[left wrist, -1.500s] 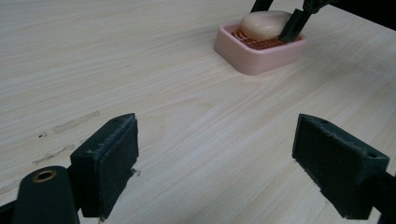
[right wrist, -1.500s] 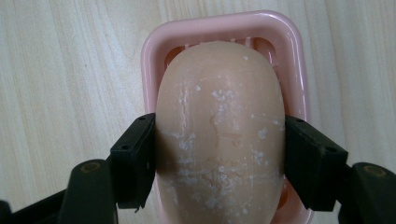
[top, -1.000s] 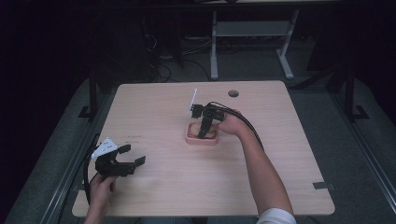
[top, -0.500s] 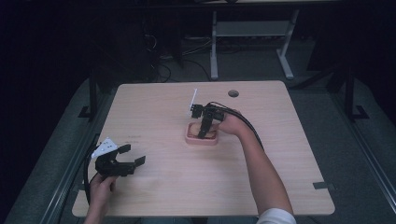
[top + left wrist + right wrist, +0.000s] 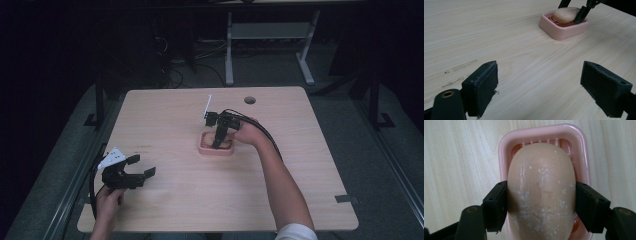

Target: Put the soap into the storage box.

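Right tool (image 5: 541, 207) pinches a beige soap bar (image 5: 541, 192) over the pink soap dish (image 5: 215, 145) near the table's (image 5: 300, 200) centre. Left tool (image 5: 131, 175), jaws spread, sits near the front left corner.

A dim lab: bare wooden table (image 5: 300, 165), tangled cables (image 5: 175, 70) and metal desk legs (image 5: 229, 55) behind.

Both tools are black. The left gripper (image 5: 539, 87) has two blocky jaws faced with flat, dull pads (image 5: 485, 87) whose edges look worn, a brass-coloured ringed hole in the body beside one of them, and a white plate (image 5: 111, 159) on top with a black cable trailing behind. The right gripper (image 5: 540, 205) has matching squared pads with small screw holes, brass-ringed holes either side, a white upright plate (image 5: 207, 109), and a looping black cable (image 5: 260, 131). A white sleeve (image 5: 296, 232) edge shows on the right arm.
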Demonstrator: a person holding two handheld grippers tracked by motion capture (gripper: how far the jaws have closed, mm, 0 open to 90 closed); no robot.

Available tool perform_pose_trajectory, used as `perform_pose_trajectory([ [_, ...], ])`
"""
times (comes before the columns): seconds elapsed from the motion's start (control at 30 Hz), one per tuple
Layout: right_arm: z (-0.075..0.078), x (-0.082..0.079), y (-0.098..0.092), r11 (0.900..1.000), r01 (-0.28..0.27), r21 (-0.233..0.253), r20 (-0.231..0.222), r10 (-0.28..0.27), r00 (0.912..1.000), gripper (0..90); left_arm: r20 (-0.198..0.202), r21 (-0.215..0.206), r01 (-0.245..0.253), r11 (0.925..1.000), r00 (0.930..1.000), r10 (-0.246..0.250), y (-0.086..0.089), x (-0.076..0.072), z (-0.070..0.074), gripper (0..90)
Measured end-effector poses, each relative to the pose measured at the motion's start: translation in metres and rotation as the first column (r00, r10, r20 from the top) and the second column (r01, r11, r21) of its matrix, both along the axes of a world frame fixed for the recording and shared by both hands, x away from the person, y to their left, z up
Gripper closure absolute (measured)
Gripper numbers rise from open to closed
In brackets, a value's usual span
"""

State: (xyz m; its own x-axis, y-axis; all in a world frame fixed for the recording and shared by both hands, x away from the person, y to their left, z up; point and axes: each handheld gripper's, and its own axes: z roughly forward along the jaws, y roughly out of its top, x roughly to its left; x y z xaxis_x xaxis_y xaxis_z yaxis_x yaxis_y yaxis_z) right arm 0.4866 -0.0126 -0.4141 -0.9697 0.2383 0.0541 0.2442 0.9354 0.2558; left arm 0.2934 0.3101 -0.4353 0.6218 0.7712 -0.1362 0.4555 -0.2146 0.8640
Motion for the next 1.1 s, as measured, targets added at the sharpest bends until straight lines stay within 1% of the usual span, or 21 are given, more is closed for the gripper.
perform_pose_trajectory([
  [0.07, 0.001, 0.000, -0.001, 1.000, 0.007, 0.007, 0.000, -0.007, 1.0000, 31.6, -0.002, -0.003, -0.002, 1.0000, 1.0000, 0.002, 0.000, 0.000, 0.000, 14.3],
  [0.23, 0.002, 0.000, -0.003, 1.000, 0.003, 0.016, 0.000, -0.003, 1.0000, 31.5, 0.000, -0.003, -0.001, 1.0000, 1.0000, 0.001, 0.000, 0.000, 0.000, 14.3],
  [0.3, 0.003, -0.001, -0.005, 0.999, 0.010, 0.031, -0.001, -0.010, 0.9999, 30.7, 0.000, -0.003, -0.001, 1.0000, 1.0000, 0.001, 0.000, 0.000, 0.000, 14.3],
  [0.33, 0.003, -0.001, -0.005, 0.999, 0.010, 0.031, -0.001, -0.010, 0.9999, 30.7, 0.000, -0.003, -0.001, 1.0000, 1.0000, 0.001, 0.000, 0.000, 0.000, 14.3],
  [0.5, 0.009, -0.003, -0.012, 0.997, 0.035, 0.063, 0.006, -0.035, 0.9994, 27.4, -0.001, 0.003, 0.002, 1.0000, 1.0000, -0.002, 0.000, 0.000, 0.000, 14.3],
  [0.67, 0.013, -0.005, -0.020, 0.996, 0.052, 0.075, 0.010, -0.053, 0.9986, 27.3, 0.001, 0.004, 0.003, 1.0000, 1.0000, -0.003, -0.001, 0.000, 0.000, 14.3],
  [0.73, 0.016, -0.006, -0.025, 0.994, 0.053, 0.092, 0.019, -0.055, 0.9983, 27.0, 0.000, 0.005, 0.004, 1.0000, 1.0000, -0.004, -0.001, 0.000, 0.000, 14.2],
  [0.9, 0.020, -0.008, -0.031, 0.993, 0.064, 0.104, 0.018, -0.066, 0.9976, 27.0, 0.000, 0.005, 0.004, 1.0000, 1.0000, -0.004, -0.002, 0.000, 0.000, 14.3],
  [1.1, 0.024, -0.012, -0.037, 0.991, 0.069, 0.113, 0.028, -0.073, 0.9969, 26.9, 0.001, 0.011, 0.007, 0.9999, 1.0000, -0.007, -0.001, 0.000, 0.000, 14.3],
])
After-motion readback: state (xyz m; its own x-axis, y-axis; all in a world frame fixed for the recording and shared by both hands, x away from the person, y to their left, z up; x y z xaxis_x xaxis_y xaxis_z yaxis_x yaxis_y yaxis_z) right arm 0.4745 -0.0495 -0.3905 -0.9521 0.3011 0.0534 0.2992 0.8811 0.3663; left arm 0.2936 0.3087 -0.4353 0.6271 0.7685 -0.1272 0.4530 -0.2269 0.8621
